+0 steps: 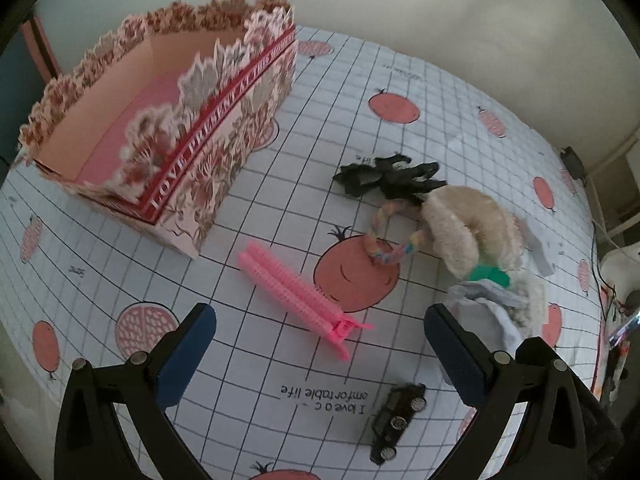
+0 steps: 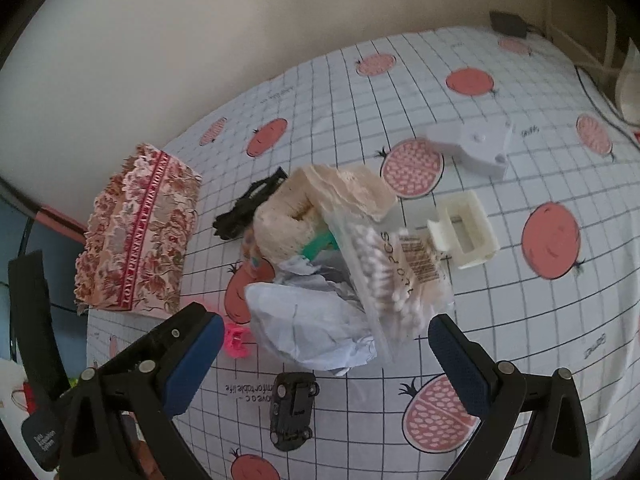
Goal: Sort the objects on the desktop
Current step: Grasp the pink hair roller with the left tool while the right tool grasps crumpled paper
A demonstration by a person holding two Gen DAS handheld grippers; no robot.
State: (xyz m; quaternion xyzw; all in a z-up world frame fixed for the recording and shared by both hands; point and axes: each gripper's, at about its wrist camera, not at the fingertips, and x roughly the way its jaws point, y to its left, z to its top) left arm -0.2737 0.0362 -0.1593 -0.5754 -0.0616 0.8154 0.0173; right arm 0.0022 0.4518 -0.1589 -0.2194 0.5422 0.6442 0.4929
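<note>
- Both jaws gape wide and hold nothing: left gripper, right gripper.
- Pink hair clip, frame centre, looks light, stiff, ridged; grasp mid-length.
- Floral box waits upper left.

Spread over the desk: a white grid-lined tablecloth printed with red pomegranates and upside-down lettering "I love a comfortable life". Behind it, a plain cream wall. At the far right edge, a black adapter with trailing cables.
</note>
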